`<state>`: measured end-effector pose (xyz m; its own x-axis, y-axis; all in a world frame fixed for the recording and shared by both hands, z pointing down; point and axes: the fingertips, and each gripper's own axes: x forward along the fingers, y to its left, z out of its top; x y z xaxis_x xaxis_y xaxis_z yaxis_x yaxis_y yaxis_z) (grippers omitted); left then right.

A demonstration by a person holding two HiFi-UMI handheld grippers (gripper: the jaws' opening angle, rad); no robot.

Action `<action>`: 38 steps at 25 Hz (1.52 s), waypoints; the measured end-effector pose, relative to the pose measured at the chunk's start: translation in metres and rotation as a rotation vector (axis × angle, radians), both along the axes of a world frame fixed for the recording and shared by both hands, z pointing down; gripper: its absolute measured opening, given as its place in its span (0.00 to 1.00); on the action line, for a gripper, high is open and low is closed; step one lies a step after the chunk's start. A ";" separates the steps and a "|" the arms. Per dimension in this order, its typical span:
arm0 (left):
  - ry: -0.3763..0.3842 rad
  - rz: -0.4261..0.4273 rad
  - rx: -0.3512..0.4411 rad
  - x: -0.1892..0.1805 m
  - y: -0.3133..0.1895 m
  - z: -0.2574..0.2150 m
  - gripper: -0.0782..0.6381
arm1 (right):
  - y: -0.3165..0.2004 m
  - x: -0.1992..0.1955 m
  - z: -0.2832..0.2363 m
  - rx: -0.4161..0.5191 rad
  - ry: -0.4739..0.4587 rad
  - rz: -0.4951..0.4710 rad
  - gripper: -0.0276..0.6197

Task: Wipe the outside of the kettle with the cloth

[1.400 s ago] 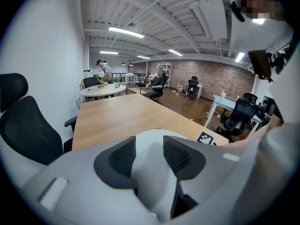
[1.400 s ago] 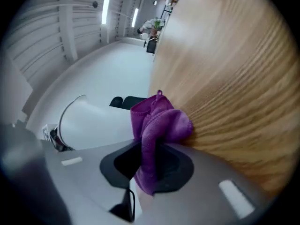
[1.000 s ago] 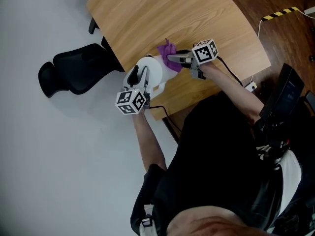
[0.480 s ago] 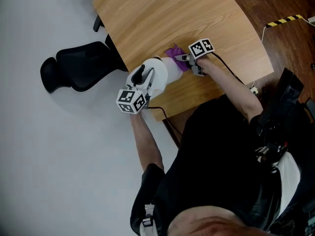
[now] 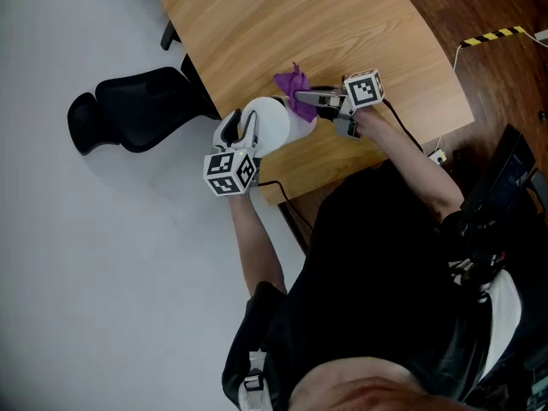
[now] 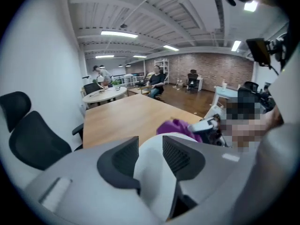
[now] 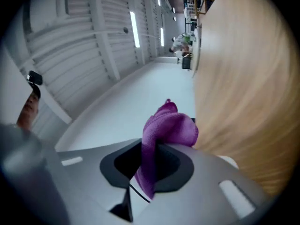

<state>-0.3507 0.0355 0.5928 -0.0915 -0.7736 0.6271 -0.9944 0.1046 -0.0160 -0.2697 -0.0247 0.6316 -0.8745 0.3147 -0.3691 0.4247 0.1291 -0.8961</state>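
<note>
Head view: white kettle stands on the wooden table, close to its near left edge. Left tongs come at the kettle from the near left, over its handle side. Right tongs reach in from the right w/ a purple cloth bunched at their tips, just by the kettle's far right side; whether cloth touches kettle can't be told. Black chair stands on the pale floor, left of the table. Left gripper view: left tongs have just been closing, w/ a white part of the kettle filling the gap btw both pads, so it's gripped. Beyond it the cloth and the right tongs show, w/ the table stretching far behind. Right gripper view: right tongs pinch the cloth, narrow gap, fabric bulging out past the tips; table on the right.
</note>
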 end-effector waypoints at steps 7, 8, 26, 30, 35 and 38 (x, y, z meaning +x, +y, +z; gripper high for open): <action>-0.064 -0.074 -0.060 0.008 0.010 0.013 0.28 | 0.015 -0.037 0.042 -0.089 0.109 -0.122 0.13; -0.069 -0.046 -0.055 0.010 0.009 0.014 0.26 | 0.020 -0.038 0.073 -0.143 0.209 -0.135 0.13; -0.159 0.172 -0.068 0.036 0.003 0.011 0.11 | 0.005 -0.039 0.006 -0.146 0.084 -0.138 0.13; -0.190 0.151 -0.077 0.036 -0.002 0.005 0.11 | 0.023 -0.044 0.094 -0.200 0.352 -0.204 0.13; -0.228 0.122 -0.096 0.041 -0.005 -0.008 0.12 | 0.024 -0.028 0.178 0.025 0.653 -0.187 0.13; -0.226 0.112 -0.077 0.035 -0.005 -0.025 0.14 | 0.024 -0.031 0.169 0.178 0.680 -0.195 0.13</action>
